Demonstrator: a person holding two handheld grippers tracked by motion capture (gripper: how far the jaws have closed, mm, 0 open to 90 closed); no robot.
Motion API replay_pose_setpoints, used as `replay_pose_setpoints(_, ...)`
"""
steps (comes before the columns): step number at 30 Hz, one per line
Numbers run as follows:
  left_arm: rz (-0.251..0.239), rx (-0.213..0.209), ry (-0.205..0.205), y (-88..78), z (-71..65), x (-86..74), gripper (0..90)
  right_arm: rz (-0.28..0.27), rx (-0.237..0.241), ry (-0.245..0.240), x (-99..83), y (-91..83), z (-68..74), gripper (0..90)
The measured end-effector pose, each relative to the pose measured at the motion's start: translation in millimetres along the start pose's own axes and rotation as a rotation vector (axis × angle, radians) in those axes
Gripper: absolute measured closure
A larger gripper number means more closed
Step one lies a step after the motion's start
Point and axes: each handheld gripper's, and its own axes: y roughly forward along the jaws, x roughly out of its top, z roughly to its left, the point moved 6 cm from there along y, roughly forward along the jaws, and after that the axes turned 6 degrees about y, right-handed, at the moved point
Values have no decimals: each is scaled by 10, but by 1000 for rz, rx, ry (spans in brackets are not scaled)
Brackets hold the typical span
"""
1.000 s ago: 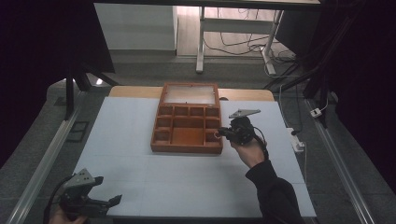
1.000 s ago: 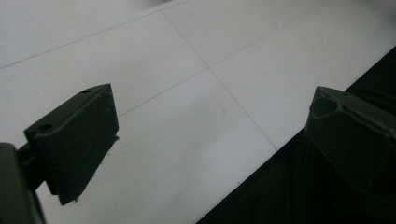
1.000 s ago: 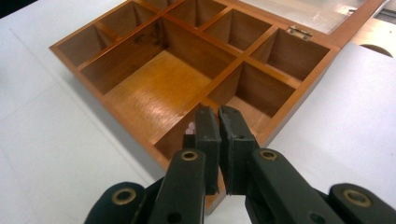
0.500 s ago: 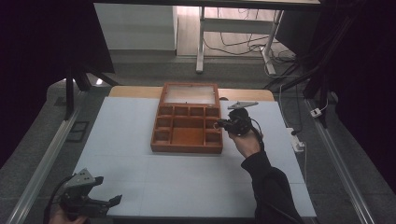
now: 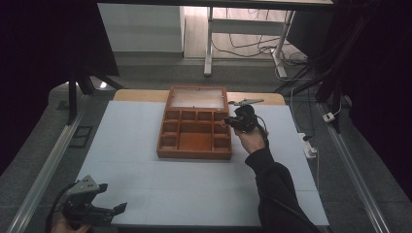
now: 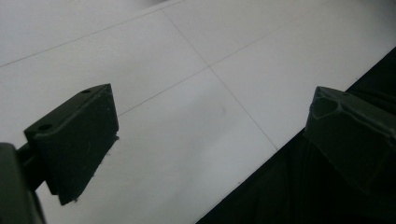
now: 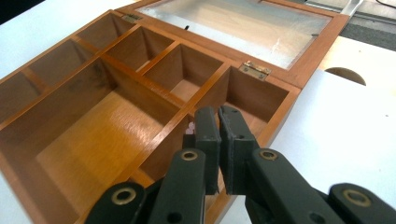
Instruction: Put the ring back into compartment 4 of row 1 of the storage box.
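Observation:
An open wooden box (image 5: 194,154) with several empty compartments stands at the middle back of the white table cover, its glazed lid (image 5: 197,98) folded back flat. My right gripper (image 5: 228,122) hovers at the box's right side, over the right-hand compartments. In the right gripper view its jaws (image 7: 218,112) stand shut above a divider of the box (image 7: 285,100), before the lid (image 7: 243,23). A tiny pale bit (image 7: 190,127) peeks out beside one finger; what it is I cannot tell. My left gripper (image 5: 111,196) rests open and empty near the front left corner (image 6: 210,135).
The white cover (image 5: 194,189) spreads wide in front of the box. Its front edge (image 6: 261,163) runs just under the left gripper, dark beyond. Metal rails flank the table left (image 5: 43,165) and right (image 5: 354,179). A power strip (image 5: 309,148) lies past the right edge.
My right gripper has moved away from the person along the box's right side, in over the right-hand compartments. The left gripper has stayed put.

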Motion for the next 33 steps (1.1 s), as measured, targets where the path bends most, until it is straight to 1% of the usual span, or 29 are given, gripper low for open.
replay_pose_setpoints(8, -1, 0, -1, 0, 0, 0, 29, -4, -17, 3, 76, 109, -44, 864)
replay_pose_setpoints(16, -1, -2, -2, -1, 2, 0, 30, 7, -49, -12, 177, 257, -78, 864)
replay_pose_setpoints(21, -1, -2, -1, -2, 2, -1, 29, 12, -63, -17, 204, 321, -92, 863)
replay_pose_setpoints(26, 0, -1, 0, -2, 2, -2, 29, 26, -68, -19, 196, 409, -99, 863)
replay_pose_setpoints(33, 1, 1, -1, 0, 2, -2, 30, 55, -81, -28, 116, 549, -90, 862)
